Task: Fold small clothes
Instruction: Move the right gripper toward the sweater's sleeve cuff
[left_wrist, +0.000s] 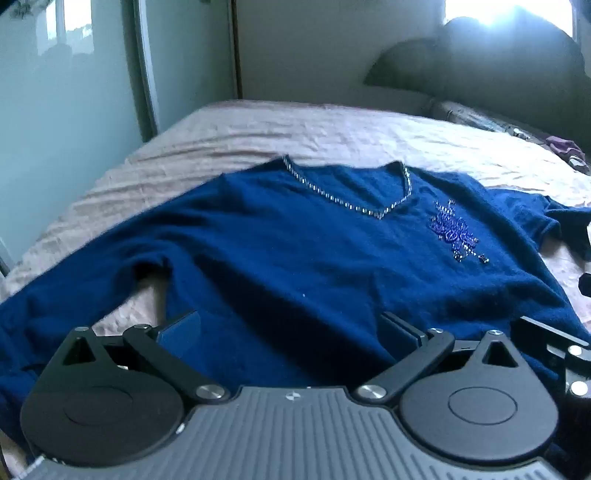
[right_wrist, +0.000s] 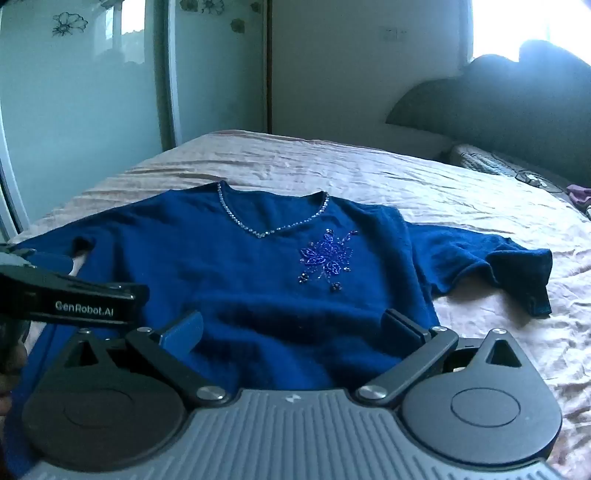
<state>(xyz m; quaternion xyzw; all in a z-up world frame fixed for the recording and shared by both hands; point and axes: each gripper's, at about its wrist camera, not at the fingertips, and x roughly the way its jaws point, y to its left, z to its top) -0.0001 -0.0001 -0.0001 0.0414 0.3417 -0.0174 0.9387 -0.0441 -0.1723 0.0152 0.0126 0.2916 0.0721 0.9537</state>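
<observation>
A dark blue V-neck sweater (left_wrist: 295, 251) with a beaded neckline and a beaded flower lies flat, face up, on the bed; it also shows in the right wrist view (right_wrist: 236, 280). Its sleeves spread to both sides. My left gripper (left_wrist: 291, 332) is open over the sweater's lower hem, nothing between its pads. My right gripper (right_wrist: 295, 328) is open over the hem further right, empty too. The left gripper's body (right_wrist: 85, 306) shows at the left edge of the right wrist view.
The bed has a wrinkled pale pink sheet (right_wrist: 369, 173). A dark headboard (right_wrist: 498, 110) and pillow (right_wrist: 480, 158) lie at the far right. A glass wardrobe door (right_wrist: 81, 110) stands to the left. Small items (right_wrist: 580, 195) sit at the right edge.
</observation>
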